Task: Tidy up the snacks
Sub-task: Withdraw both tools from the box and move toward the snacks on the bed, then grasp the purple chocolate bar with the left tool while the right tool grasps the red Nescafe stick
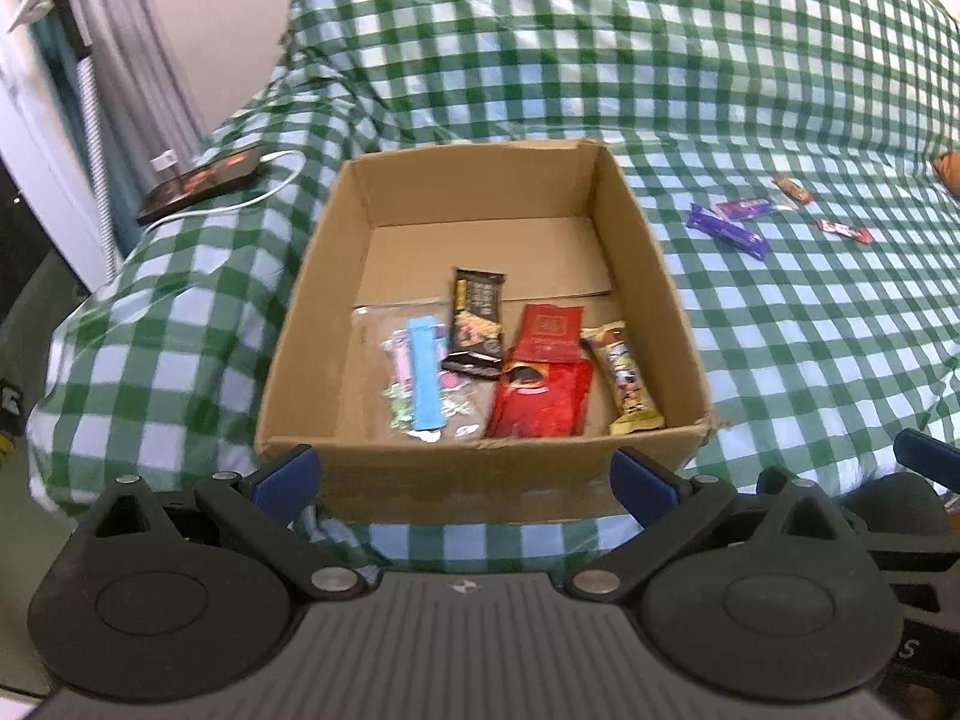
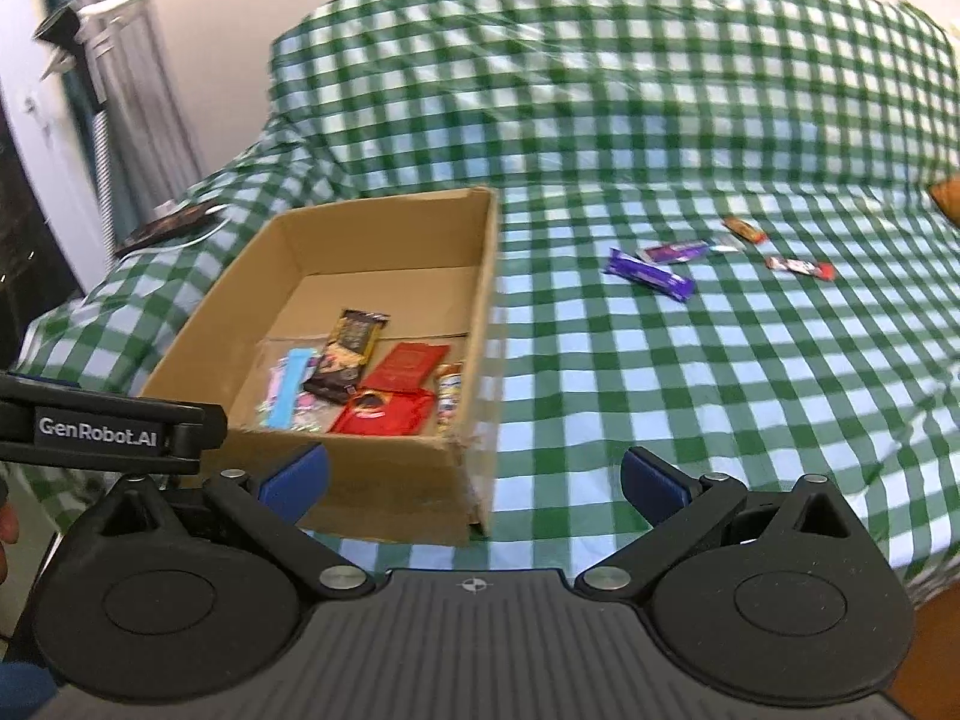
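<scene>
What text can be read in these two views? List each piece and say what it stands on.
"GenRobot.AI": white letters on the black body of the left tongs, seen in the right wrist view.
"S": a lone white letter on a black part at the lower right edge of the left wrist view.
Snack wrappers in the cardboard box and the loose bars on the checked cloth: print too small and blurred to read.

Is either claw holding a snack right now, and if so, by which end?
Nothing is held. The left claw and right claw are both open and empty, near the cardboard box; four snacks still lie on the checked cloth.
</scene>
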`<move>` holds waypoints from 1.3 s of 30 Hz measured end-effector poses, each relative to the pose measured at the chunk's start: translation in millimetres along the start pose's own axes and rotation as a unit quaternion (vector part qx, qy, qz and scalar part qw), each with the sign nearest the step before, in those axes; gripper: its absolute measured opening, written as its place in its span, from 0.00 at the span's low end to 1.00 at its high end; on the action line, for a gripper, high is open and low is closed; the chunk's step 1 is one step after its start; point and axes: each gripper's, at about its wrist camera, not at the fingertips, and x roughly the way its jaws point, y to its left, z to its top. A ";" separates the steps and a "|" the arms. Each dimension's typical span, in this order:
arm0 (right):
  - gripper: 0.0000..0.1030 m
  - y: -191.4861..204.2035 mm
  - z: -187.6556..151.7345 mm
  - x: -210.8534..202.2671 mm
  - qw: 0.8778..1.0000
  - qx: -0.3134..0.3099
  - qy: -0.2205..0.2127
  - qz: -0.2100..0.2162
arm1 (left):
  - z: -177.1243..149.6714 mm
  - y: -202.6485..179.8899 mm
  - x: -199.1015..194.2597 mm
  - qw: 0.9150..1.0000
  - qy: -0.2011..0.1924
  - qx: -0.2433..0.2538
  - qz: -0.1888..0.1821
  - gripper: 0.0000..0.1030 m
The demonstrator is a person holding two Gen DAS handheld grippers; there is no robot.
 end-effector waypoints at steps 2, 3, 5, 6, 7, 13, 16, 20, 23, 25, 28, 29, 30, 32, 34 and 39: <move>1.00 -12.7 1.0 2.1 1.000 0.017 -0.001 -0.009 | 10.2 -11.4 3.7 1.000 0.000 0.009 -0.005 1.00; 1.00 -20.1 2.2 3.7 1.000 0.023 -0.002 -0.016 | 17.4 -18.8 5.5 1.000 -0.002 0.013 -0.008 1.00; 1.00 -34.7 4.7 5.5 0.999 0.025 -0.013 -0.040 | 30.5 -32.5 8.9 1.000 -0.005 0.019 -0.017 1.00; 1.00 -42.5 6.2 6.2 0.998 0.027 -0.019 -0.051 | 39.8 -42.0 12.4 0.999 -0.003 0.021 -0.025 1.00; 1.00 -51.9 8.7 7.6 0.997 0.031 -0.023 -0.060 | 47.8 -50.2 16.4 0.999 0.002 0.021 -0.033 1.00; 1.00 -122.5 28.3 23.6 0.990 0.077 -0.036 -0.116 | 101.5 -103.5 61.2 0.996 0.051 0.014 -0.075 1.00; 1.00 -159.7 41.5 36.6 0.985 0.096 -0.047 -0.136 | 126.6 -130.8 92.0 0.995 0.067 0.000 -0.076 1.00; 1.00 -209.8 60.8 62.4 0.980 0.117 -0.056 -0.151 | 163.1 -173.7 141.3 0.993 0.089 -0.013 -0.075 1.00; 1.00 -250.5 78.6 94.2 0.974 0.145 -0.059 -0.162 | 184.4 -203.6 182.9 0.991 0.108 -0.024 -0.076 1.00; 1.00 -275.9 89.9 119.0 0.970 0.168 -0.058 -0.169 | 196.0 -222.3 215.6 0.988 0.128 -0.037 -0.076 1.00; 1.00 -308.5 106.3 161.0 0.963 0.195 -0.051 -0.179 | 207.7 -245.6 260.7 0.983 0.156 -0.053 -0.077 1.00; 1.00 -316.2 111.2 174.2 0.962 0.200 -0.050 -0.179 | 210.9 -252.6 275.2 0.982 0.164 -0.057 -0.078 1.00; 1.00 -325.5 117.1 189.4 0.960 0.208 -0.047 -0.181 | 213.8 -258.8 288.9 0.980 0.172 -0.061 -0.076 1.00; 1.00 -342.6 127.4 221.0 0.956 0.226 -0.041 -0.182 | 218.8 -268.9 310.5 0.979 0.179 -0.068 -0.074 1.00; 1.00 -356.4 136.2 252.8 0.950 0.246 -0.033 -0.191 | 224.2 -278.0 330.9 0.979 0.180 -0.073 -0.069 1.00; 1.00 -380.7 151.2 312.1 0.933 0.283 -0.034 -0.220 | 235.3 -290.1 364.6 0.978 0.180 -0.084 -0.070 1.00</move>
